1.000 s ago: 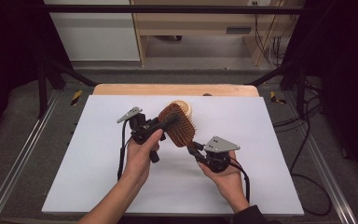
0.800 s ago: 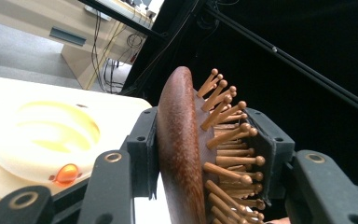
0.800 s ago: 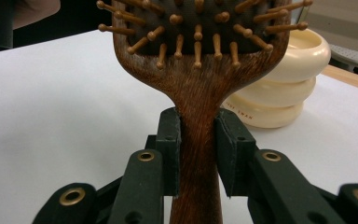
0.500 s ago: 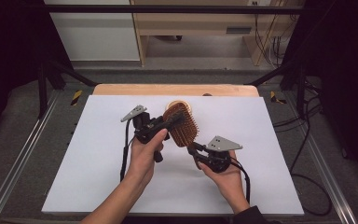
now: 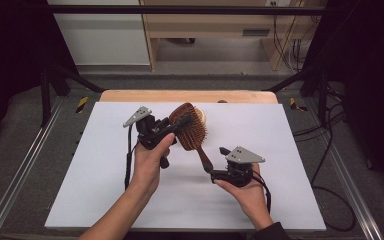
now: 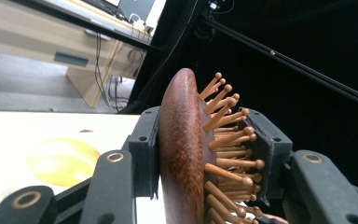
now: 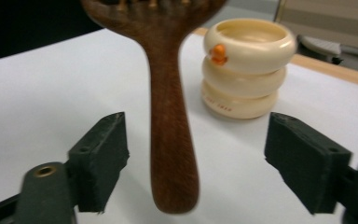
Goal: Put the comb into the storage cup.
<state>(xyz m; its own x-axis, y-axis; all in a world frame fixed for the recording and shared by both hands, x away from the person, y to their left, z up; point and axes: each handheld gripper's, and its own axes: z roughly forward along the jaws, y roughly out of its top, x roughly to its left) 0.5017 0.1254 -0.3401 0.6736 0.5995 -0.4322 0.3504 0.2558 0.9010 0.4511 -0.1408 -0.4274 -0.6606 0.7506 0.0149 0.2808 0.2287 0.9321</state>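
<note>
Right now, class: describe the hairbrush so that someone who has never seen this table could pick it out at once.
On the white table, look between the two hand-held grippers. The wooden hairbrush is held off the surface, its head clamped in the left gripper, its handle between the open jaws of the right gripper. Its dark reddish wood and peg bristles distinguish it from the cream ringed pot behind.

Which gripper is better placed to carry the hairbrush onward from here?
Left. The left gripper is clamped on the hairbrush head, while the right gripper stands open around the handle without touching.

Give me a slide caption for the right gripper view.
Open right gripper straddling wooden hairbrush handle, cream cup behind.
</note>
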